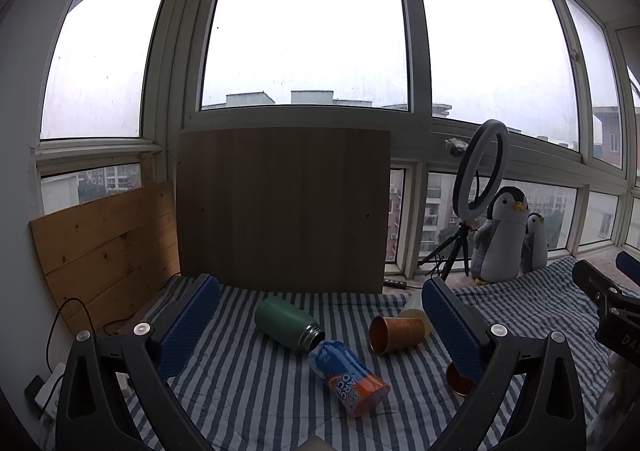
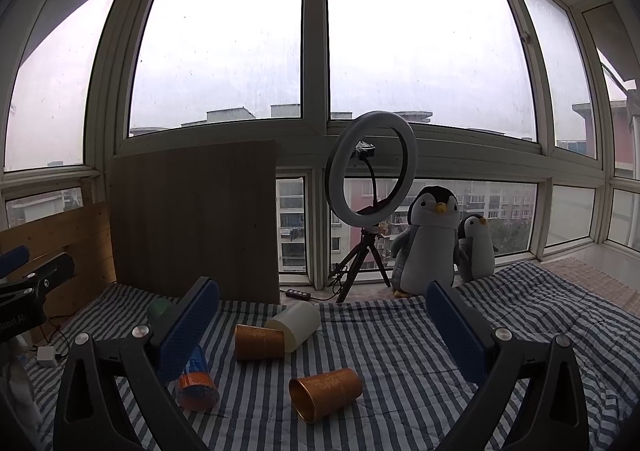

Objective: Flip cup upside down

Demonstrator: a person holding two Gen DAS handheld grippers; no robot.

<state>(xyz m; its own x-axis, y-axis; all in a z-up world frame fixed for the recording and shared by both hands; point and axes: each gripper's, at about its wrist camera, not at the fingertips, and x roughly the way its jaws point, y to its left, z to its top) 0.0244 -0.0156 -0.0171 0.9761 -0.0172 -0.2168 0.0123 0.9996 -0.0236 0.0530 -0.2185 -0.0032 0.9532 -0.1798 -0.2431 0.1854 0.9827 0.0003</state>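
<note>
Several cups lie on their sides on a blue-and-white striped cloth (image 2: 400,335). A copper cup (image 2: 326,393) lies nearest the right gripper, mouth toward the camera. A second copper cup (image 2: 258,342) lies behind it against a cream cup (image 2: 296,325). In the left wrist view that second copper cup (image 1: 396,334) is right of centre, and the first copper cup (image 1: 456,379) is half hidden behind the right finger. A green flask (image 1: 286,323) and a blue-orange cup (image 1: 348,381) lie in the middle. My left gripper (image 1: 320,325) and right gripper (image 2: 322,325) are open and empty, above the cloth.
A dark wood board (image 1: 282,207) and a lighter plank panel (image 1: 108,247) lean against the window at the back. A ring light on a tripod (image 2: 370,179) and two plush penguins (image 2: 434,239) stand at the back right. Cables and a white plug (image 2: 46,355) lie left.
</note>
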